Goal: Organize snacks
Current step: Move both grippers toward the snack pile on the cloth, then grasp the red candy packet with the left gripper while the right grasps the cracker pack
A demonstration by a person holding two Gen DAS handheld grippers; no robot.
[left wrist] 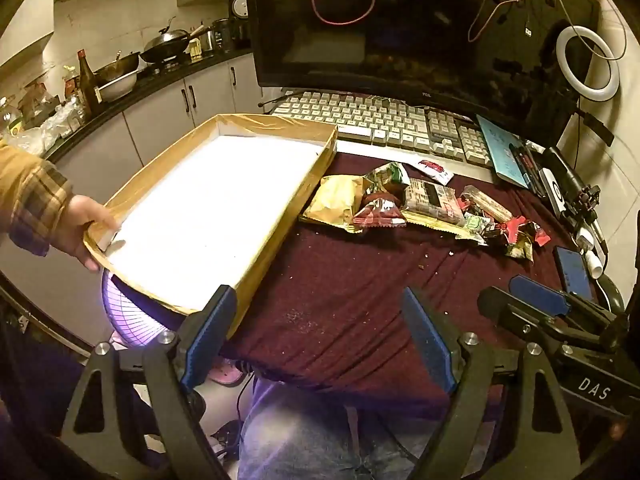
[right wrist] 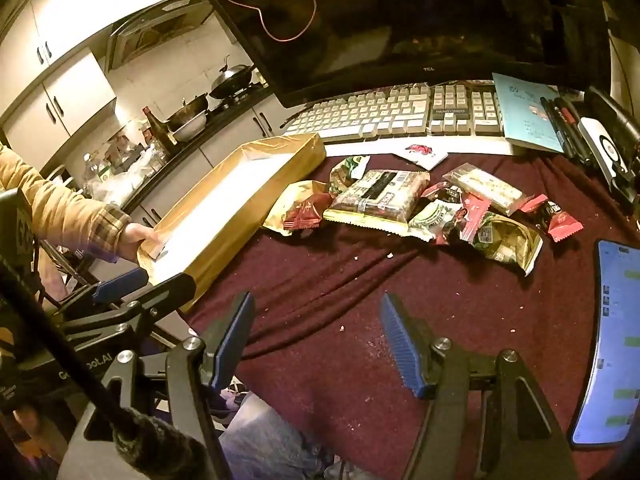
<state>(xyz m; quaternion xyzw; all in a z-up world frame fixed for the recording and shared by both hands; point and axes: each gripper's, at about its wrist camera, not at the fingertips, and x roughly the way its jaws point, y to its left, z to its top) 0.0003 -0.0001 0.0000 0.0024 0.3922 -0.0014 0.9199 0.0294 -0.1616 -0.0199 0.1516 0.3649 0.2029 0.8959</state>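
A pile of snack packets (left wrist: 420, 204) lies on the dark red tablecloth (left wrist: 344, 296), also seen in the right wrist view (right wrist: 404, 204). A shallow cardboard box (left wrist: 276, 224) with a white inside sits left of the pile; its side wall shows in the right wrist view (right wrist: 240, 224). A bare hand (left wrist: 80, 224) holds the box's near left corner. My left gripper (left wrist: 320, 340) is open and empty, low over the table's front edge, its left finger by the box's near corner. My right gripper (right wrist: 316, 344) is open and empty over the cloth, short of the pile.
A keyboard (left wrist: 384, 120) and a dark monitor (left wrist: 420, 32) stand behind the snacks. A blue notebook with pens (right wrist: 532, 112) lies at back right. A lit phone (right wrist: 612, 344) lies at the right edge. A ring light (left wrist: 588, 64) stands far right. Crumbs dot the cloth.
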